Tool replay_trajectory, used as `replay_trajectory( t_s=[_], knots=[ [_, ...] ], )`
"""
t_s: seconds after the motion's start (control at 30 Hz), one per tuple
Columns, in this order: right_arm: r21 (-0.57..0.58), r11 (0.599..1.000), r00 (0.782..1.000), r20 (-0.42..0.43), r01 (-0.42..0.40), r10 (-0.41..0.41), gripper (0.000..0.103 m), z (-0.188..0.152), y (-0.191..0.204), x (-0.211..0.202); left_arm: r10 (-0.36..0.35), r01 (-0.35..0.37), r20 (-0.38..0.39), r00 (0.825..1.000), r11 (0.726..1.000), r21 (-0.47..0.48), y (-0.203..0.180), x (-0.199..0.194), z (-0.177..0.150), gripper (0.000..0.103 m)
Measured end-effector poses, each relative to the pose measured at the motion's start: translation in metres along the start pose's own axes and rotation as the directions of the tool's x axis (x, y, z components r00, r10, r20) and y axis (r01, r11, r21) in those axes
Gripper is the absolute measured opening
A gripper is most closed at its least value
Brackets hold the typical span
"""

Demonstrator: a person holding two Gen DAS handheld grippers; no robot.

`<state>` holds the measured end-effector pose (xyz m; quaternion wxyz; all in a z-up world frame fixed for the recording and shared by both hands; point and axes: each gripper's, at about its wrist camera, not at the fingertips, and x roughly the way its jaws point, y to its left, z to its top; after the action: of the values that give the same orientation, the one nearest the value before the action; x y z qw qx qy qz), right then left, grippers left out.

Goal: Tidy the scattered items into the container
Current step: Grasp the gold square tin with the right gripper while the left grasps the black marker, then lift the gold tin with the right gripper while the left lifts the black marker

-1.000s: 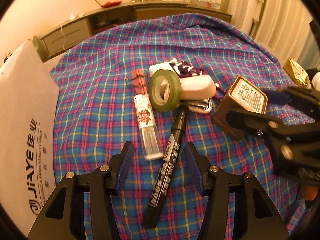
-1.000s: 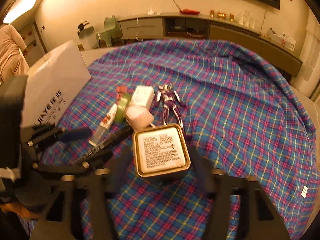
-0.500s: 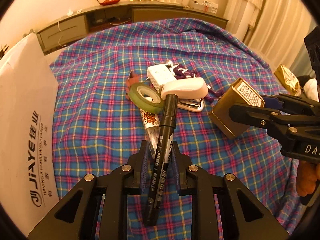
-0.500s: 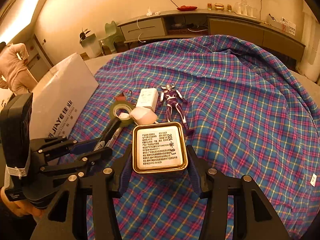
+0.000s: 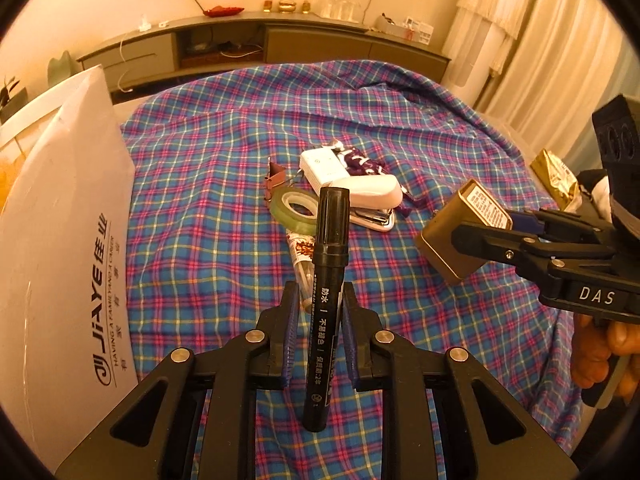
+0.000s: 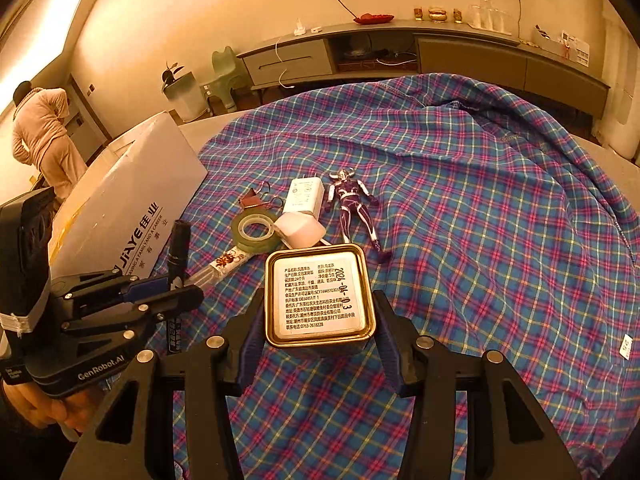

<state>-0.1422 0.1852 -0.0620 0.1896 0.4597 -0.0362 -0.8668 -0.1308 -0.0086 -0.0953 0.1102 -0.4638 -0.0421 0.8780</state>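
Left wrist view: your left gripper (image 5: 318, 334) is clamped on the black marker (image 5: 325, 280), lifted clear of the plaid cloth (image 5: 208, 208); the white box (image 5: 60, 248) stands at left. Right wrist view: your right gripper (image 6: 320, 334) grips the gold tin (image 6: 320, 296) above the cloth, the tape roll (image 6: 256, 232) lying just beyond.

My left tongs (image 5: 318, 312), low in the frame's centre, are matte black plastic arms with round silver screws and ribbed blue pads (image 5: 290, 328). My right tongs (image 6: 320, 332) match them, black with blue pads and silver screws. At the left view's right edge their side reads "DAS"; mine opposite reads "GenRobot.AI".
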Motion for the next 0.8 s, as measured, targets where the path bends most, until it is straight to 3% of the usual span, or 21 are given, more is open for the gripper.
replay_trajectory(
  t_s=[0.13, 0.37, 0.4, 0.43, 0.47, 0.53, 0.63, 0.67, 0.8],
  knots=[
    [0.003, 1.000, 1.000, -0.014, 0.002, -0.002, 0.051, -0.005, -0.002, 0.001, 0.000, -0.001, -0.021, 1.000, 1.000, -0.015, 0.007, 0.006, -0.009, 0.023],
    [0.000, 1.000, 1.000, -0.023, 0.004, -0.004, 0.051, -0.012, -0.003, 0.000, 0.038, -0.035, -0.060, 0.997, 0.998, 0.046, -0.001, 0.015, -0.026, 0.019],
    [0.000, 1.000, 1.000, -0.023, 0.004, -0.004, 0.051, -0.012, -0.003, -0.001, 0.049, -0.047, -0.053, 0.997, 0.998, 0.048, -0.001, 0.015, -0.026, 0.021],
    [0.000, 1.000, 1.000, -0.023, 0.004, -0.004, 0.051, -0.012, -0.003, -0.001, 0.055, -0.053, -0.041, 0.998, 0.998, 0.043, -0.001, 0.014, -0.025, 0.035],
    [0.000, 1.000, 1.000, -0.024, 0.004, -0.004, 0.051, -0.013, -0.002, -0.001, 0.056, -0.055, -0.028, 0.998, 0.998, 0.038, -0.001, 0.013, -0.024, 0.041],
    [0.001, 1.000, 1.000, -0.027, 0.003, -0.003, 0.051, -0.013, -0.001, 0.001, 0.061, -0.060, -0.012, 0.998, 0.997, 0.038, -0.001, 0.014, -0.021, 0.041],
    [-0.002, 1.000, 1.000, -0.030, -0.003, 0.003, 0.051, -0.013, 0.003, 0.003, 0.081, -0.079, -0.024, 0.996, 0.996, 0.049, -0.001, 0.024, -0.019, 0.036],
    [-0.005, 1.000, 1.000, -0.030, -0.005, 0.005, 0.051, -0.013, 0.004, 0.003, 0.090, -0.089, -0.027, 0.996, 0.994, 0.059, -0.002, 0.025, -0.018, 0.020],
    [-0.020, 1.000, 1.000, -0.022, -0.008, 0.008, 0.051, -0.013, 0.007, 0.000, 0.080, -0.078, -0.038, 0.996, 0.995, 0.060, -0.002, 0.024, -0.017, 0.020]
  ],
)
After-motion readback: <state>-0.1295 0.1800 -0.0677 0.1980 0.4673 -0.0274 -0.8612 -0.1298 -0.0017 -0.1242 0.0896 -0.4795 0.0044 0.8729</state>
